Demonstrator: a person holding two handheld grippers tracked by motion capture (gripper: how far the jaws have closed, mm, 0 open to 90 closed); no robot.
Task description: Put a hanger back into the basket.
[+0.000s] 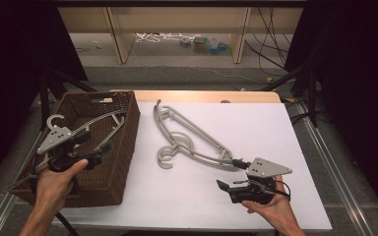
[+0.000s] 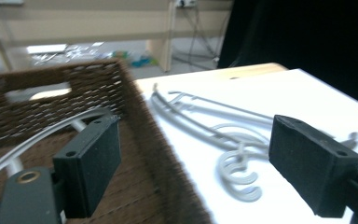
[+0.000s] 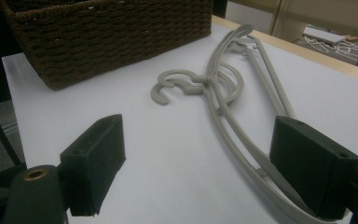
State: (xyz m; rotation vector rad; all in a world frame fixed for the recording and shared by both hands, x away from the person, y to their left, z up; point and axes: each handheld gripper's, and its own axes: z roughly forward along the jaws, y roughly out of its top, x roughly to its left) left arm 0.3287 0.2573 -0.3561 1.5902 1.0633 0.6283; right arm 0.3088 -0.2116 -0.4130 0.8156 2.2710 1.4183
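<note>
The white surface (image 1: 187, 201) carried everything, and the brown wicker basket (image 1: 120, 147) at its left edge serves as the landmark. Inside the basket lay a grey plastic hanger (image 1: 101, 120), its hook toward the basket's far left corner; the left gripper view showed only a pale curved stretch of it against the woven floor. Just right of the basket, on the bare surface, lay the other grey hangers (image 1: 187, 140), bundled together with their hooks curling toward the basket; the right gripper view showed them overlapping at the necks, which the high view left unclear. The left gripper (image 1: 96, 147) hovered over the basket's near half, its jaws spread wide with nothing between them. The right gripper (image 1: 226, 186) sat well to the right of the basket, near the front edge of the surface, jaws also wide apart and empty, with the near ends of the hangers running under its right jaw in its own view.
</note>
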